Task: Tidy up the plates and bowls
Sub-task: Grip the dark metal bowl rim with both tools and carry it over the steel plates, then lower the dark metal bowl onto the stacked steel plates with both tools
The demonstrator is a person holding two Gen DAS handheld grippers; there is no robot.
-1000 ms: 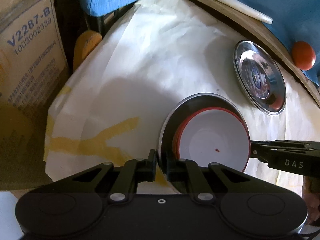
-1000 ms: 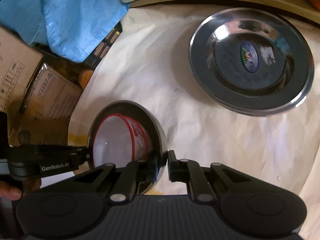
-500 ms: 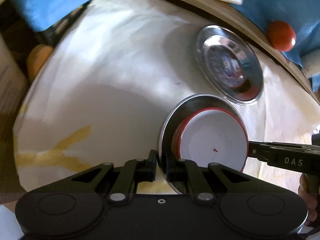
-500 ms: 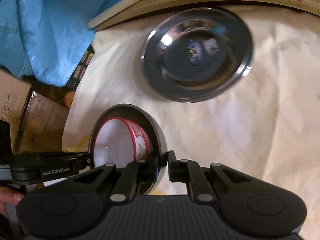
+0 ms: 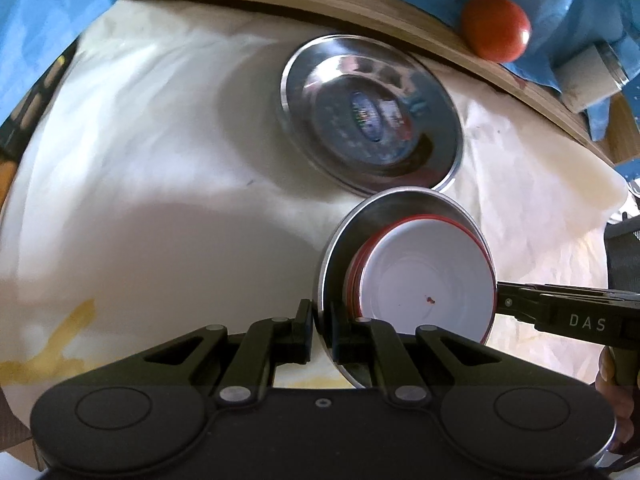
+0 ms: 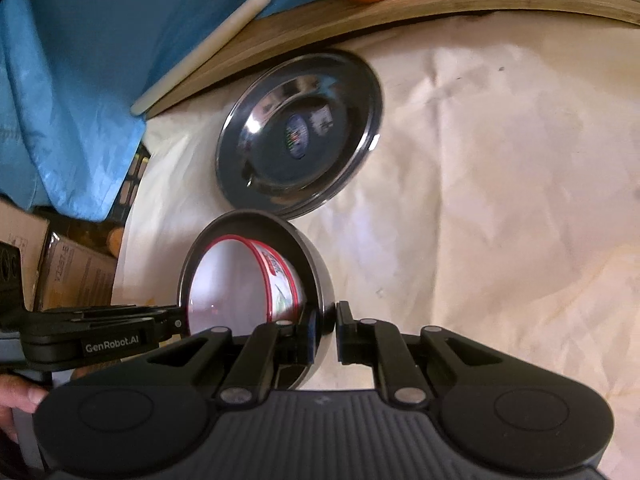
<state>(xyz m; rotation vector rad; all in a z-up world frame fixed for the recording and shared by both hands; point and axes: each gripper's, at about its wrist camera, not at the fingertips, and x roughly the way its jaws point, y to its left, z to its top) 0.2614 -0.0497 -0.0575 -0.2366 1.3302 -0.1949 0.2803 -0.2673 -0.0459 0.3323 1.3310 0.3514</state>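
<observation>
Steel bowl point(image 5: 352, 240) w/ a red-rimmed white bowl point(image 5: 424, 284) nested inside is carried by both grippers, one on each side of its rim, above the white cloth point(image 5: 160, 160).

Left wrist view: left gripper point(image 5: 320, 324) clamped on the near-left rim, jaws nearly together on the thin metal. Right gripper point(image 5: 500, 300) comes in from the right & pinches the opposite rim. Steel plate point(image 5: 372, 116) lies flat on the cloth just beyond the bowl; a red ball point(image 5: 496, 28) sits past the wooden edge.

Right wrist view: right gripper point(image 6: 326, 328) shut on the steel rim; left gripper point(image 6: 178, 322) grips the far side. Only here does the inner bowl's printed outer wall show, plus cardboard boxes point(image 6: 76, 276) at left.

Step, as I judge it: transport of nested bowls toward the plate. Next prob. calls for centring over the plate, lowering level, both jaws releasing together.
</observation>
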